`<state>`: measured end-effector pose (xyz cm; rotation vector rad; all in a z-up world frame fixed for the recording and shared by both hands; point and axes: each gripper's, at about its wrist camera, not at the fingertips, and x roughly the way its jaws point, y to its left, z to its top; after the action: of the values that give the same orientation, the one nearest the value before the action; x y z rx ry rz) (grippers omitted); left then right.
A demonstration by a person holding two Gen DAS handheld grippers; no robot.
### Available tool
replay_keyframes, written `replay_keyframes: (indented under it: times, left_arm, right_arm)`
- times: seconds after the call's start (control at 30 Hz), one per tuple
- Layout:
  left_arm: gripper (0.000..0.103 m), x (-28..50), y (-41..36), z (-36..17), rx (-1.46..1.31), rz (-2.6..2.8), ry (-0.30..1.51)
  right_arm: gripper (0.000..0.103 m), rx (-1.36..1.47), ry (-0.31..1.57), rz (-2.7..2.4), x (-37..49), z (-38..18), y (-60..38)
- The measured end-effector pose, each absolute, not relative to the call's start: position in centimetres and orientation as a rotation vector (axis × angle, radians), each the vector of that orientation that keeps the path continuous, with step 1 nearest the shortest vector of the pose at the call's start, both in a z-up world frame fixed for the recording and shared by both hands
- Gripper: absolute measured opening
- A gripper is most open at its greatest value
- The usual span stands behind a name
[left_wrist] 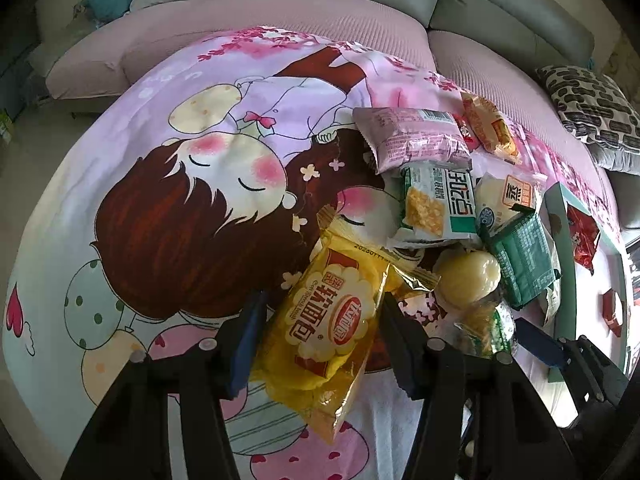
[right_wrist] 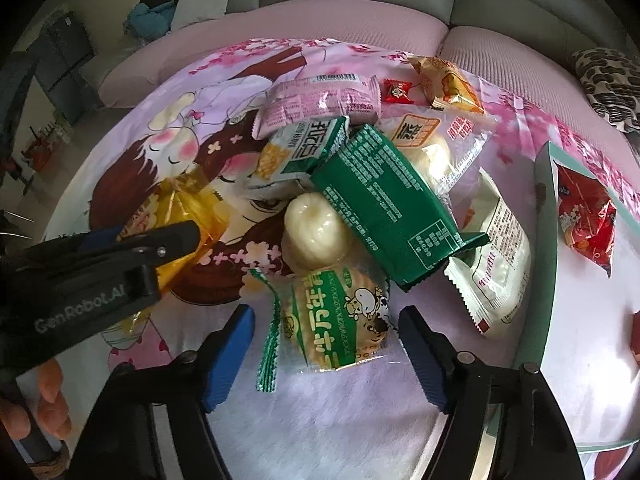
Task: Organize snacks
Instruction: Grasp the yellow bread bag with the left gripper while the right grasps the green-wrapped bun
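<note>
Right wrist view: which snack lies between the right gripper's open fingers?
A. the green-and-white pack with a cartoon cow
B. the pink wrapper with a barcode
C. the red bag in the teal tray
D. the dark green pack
A: the cow pack lies on the cloth between the spread blue fingers of the right gripper, which do not appear to touch it.
</note>
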<state>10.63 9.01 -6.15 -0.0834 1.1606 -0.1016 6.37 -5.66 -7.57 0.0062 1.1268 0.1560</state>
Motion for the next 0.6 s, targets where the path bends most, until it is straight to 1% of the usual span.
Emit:
replay_keyframes:
  times: [0.07,0.27,0.37,0.6]
  left_arm:
    - [0.058,10.7,8.92,-6.32,-0.08,-0.101,1.167]
    - [0.058,10.69,8.85,-6.51,-0.07,-0.101,1.175]
    - [0.056,10.68,8.73,-6.47,-0.059,-0.105,1.175]
    - [0.051,10.61,8.81,-6.05,-0.065,-0.11,1.16]
  right_arm:
    - [0.063,0.006,1.127,0.138,6.48,-7.66,-5.9]
    - [0.061,0.05,1.123,0.155,6.57,-7.75,-6.56]
    - [0.057,0.056,1.117,0.163,6.47,-7.59,-6.48]
    - [0.056,0.078,1.111,0.171,6.41,-7.21,-6.68]
